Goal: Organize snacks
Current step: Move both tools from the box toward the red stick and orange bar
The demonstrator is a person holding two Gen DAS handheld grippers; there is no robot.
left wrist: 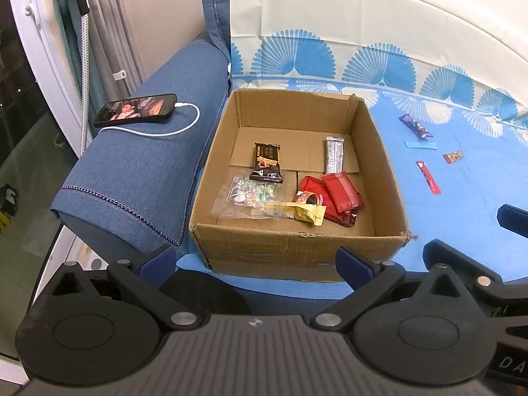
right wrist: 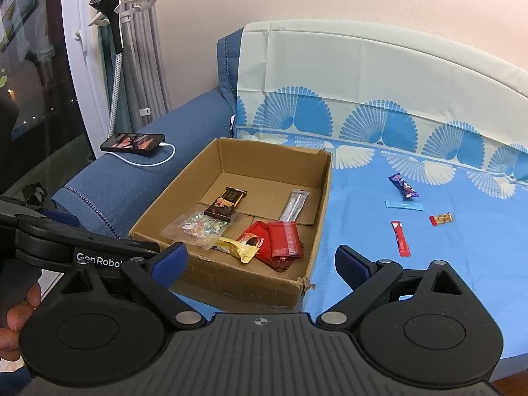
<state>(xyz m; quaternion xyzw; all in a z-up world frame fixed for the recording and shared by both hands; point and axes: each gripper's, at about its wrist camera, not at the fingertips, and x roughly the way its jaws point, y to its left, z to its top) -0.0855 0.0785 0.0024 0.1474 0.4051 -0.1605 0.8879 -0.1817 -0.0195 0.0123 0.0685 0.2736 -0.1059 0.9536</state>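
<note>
A blue sofa draped in a fan-patterned blue sheet [right wrist: 379, 198] is filling both views, with a pale wall and grey curtains sitting behind it. Nearest the cameras, the left tongs [left wrist: 255, 264] are hanging with their blue tips spread wide apart, gripping nothing, just short of the near wall of the cardboard box [left wrist: 297, 250]. The right tongs [right wrist: 260, 262] are gaping open and empty too, hovering over the box's near right corner, and a hand [right wrist: 19, 316] is showing at the lower left edge of that view.

Just ahead of both tongs, the box is sitting open on the sheet, pressed against the armrest. Inside, closest in, a yellow wrapper [left wrist: 300, 213] is lying across a clear bag of sweets [left wrist: 247, 194], with red packets [left wrist: 340, 194] piled just to the right. Further in, a dark chocolate bar [left wrist: 266, 161] and a silver sachet [left wrist: 334, 155] are resting on the box floor.

Out to the right of the tongs, four snacks are waiting loose on the sheet: a red stick [right wrist: 400, 238] nearest, then a small orange-red candy [right wrist: 441, 219], a flat light-blue packet [right wrist: 404, 205], and a purple wrapper [right wrist: 403, 185] furthest back.

Off to the far left, a phone [left wrist: 135, 110] is lying on the armrest [left wrist: 142, 178], its white cable [left wrist: 171, 130] plugged in.
</note>
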